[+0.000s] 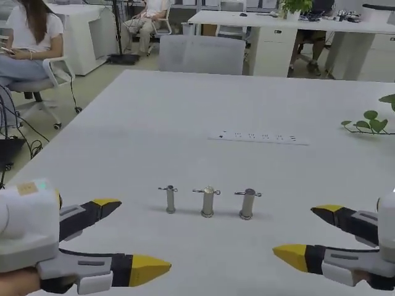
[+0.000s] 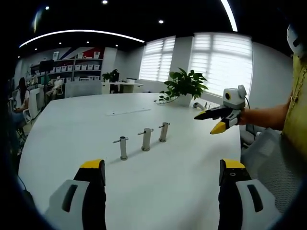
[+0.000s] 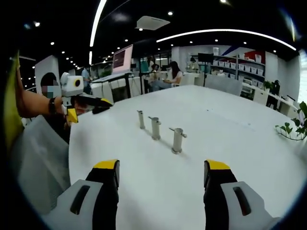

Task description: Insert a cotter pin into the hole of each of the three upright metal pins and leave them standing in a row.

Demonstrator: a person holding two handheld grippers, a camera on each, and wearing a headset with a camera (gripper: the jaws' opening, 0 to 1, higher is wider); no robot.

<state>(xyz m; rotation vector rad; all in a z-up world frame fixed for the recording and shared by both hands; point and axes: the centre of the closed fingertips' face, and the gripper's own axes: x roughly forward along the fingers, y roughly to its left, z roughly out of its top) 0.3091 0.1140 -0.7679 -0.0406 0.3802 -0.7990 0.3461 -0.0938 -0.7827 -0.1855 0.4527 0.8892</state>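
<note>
Three metal pins stand upright in a row on the white table (image 1: 185, 123): the middle pin (image 1: 208, 202), the left pin (image 1: 170, 200) just beside it on one side, and the right pin (image 1: 247, 205) just beside it on the other. They are apart from one another.

- Each pin has a thin cotter pin lying crosswise near its top. The one on the middle pin (image 1: 206, 190) sticks out on both sides.
- How far each cotter pin is seated is too small to tell.
- Left tongs (image 1: 142, 234) are spread wide and hold nothing. They sit nearer the person than the middle pin and off to its left.
- Right tongs (image 1: 295, 231) are likewise wide and bare, off to the right of the middle pin and well apart from it.
- A power strip (image 1: 258, 137) lies beyond the middle pin.

Judgement: inserting looks done, and what remains is a check.

- Look along the row from a gripper view to confirm each cross-pin passes through.
- If one needs a nudge, approach it from the end of the cotter pin, with the other tongs steadying that pin low on its barrel.
- Come in from the side, never over the row, because these pins look narrow-footed and would likely topple and knock a neighbour.
</note>
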